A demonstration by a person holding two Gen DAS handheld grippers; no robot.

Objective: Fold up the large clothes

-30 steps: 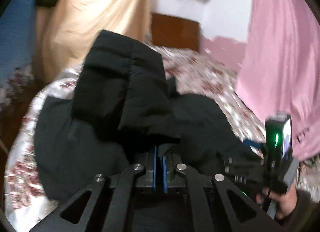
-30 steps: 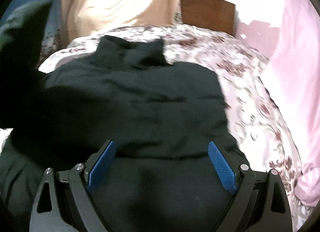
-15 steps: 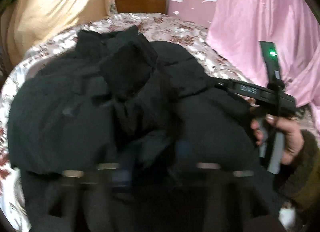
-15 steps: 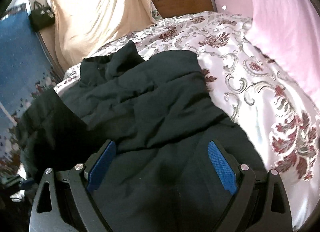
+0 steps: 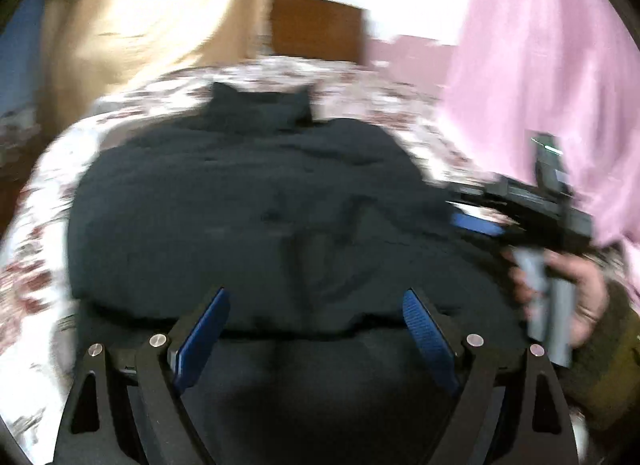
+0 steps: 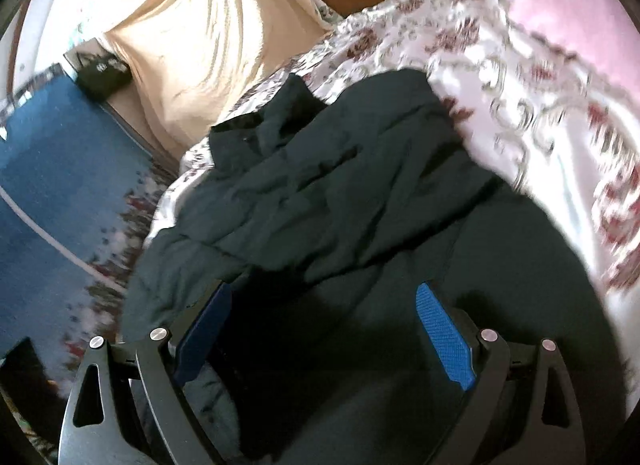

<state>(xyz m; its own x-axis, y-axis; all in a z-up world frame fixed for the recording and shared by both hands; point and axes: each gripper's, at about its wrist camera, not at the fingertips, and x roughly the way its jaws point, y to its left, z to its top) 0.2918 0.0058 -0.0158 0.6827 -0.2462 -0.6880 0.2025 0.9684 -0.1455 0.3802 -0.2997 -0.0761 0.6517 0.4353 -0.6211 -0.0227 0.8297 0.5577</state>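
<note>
With the black jacket [image 5: 248, 201] lying mid-bed [image 5: 44, 185], sleeves folded in, and both grippers' jaws apart and empty, we should grip the near hem at matching corners to fold evenly.

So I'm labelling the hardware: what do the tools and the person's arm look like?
Both tools, left tool and right tool, have black angular frames, silver rivets and blue textured pads. The right one shows a green light and grey handle; the sleeve is olive-brown.

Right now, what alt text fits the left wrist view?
A black jacket lies spread on a floral bedspread, collar at the far end. The open left hand-held gripper hangs over its near edge; the right hand-held gripper reaches in from the right.
</note>
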